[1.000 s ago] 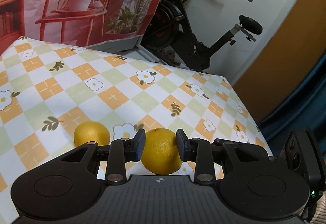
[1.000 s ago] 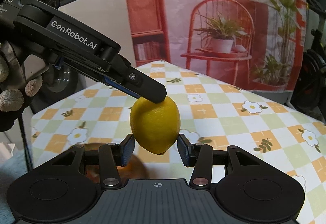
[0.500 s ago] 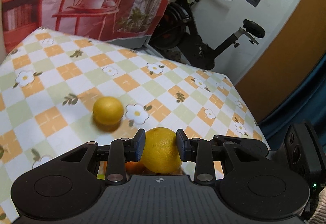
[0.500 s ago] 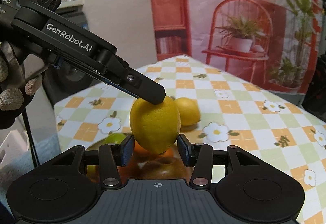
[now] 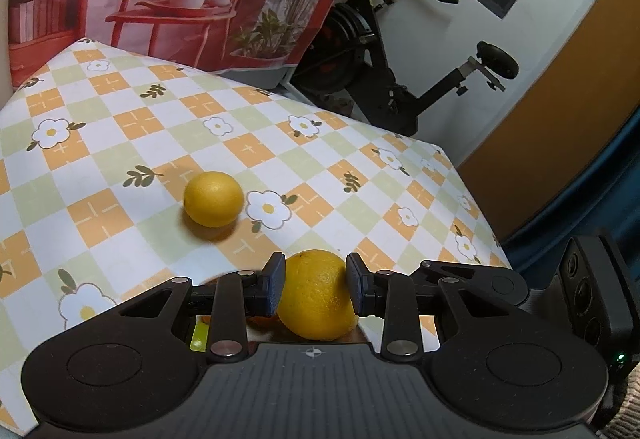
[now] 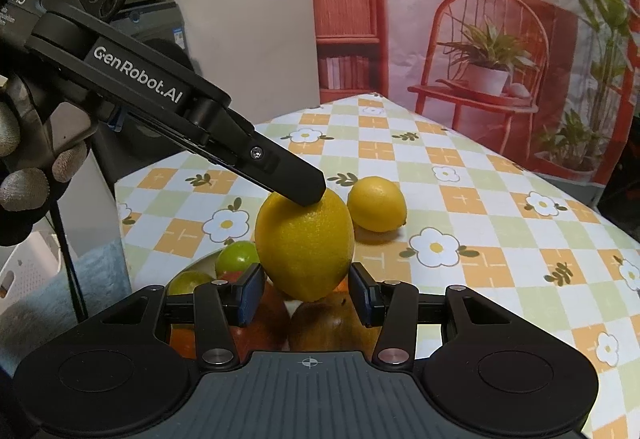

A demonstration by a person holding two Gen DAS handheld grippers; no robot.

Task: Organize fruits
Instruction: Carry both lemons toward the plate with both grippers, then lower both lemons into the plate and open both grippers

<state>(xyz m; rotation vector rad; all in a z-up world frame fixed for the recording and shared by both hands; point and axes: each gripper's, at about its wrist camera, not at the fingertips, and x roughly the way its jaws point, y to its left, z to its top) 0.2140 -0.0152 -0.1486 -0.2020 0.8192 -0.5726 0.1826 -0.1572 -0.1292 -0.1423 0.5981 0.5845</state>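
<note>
My left gripper (image 5: 316, 285) is shut on a yellow lemon (image 5: 316, 295) and holds it above a bowl of fruit. In the right wrist view that lemon (image 6: 305, 243) hangs from the left gripper's fingers (image 6: 296, 181), over green limes (image 6: 236, 257) and red-orange fruit (image 6: 332, 323) in the bowl. My right gripper (image 6: 306, 293) is open, its jaws on either side of the lemon's lower end without touching it. A second lemon (image 5: 213, 198) lies on the checked tablecloth; it also shows in the right wrist view (image 6: 376, 204).
The table (image 5: 120, 127) has an orange, green and white floral cloth. An exercise bike (image 5: 384, 51) stands beyond its far edge. A printed backdrop with a red chair (image 6: 488, 51) hangs behind. A washing machine (image 6: 160, 35) stands at the left.
Both grippers have risen and pulled back with the lemon. The bowl of fruit has come into view beneath it, and the loose lemon now sits farther ahead.
</note>
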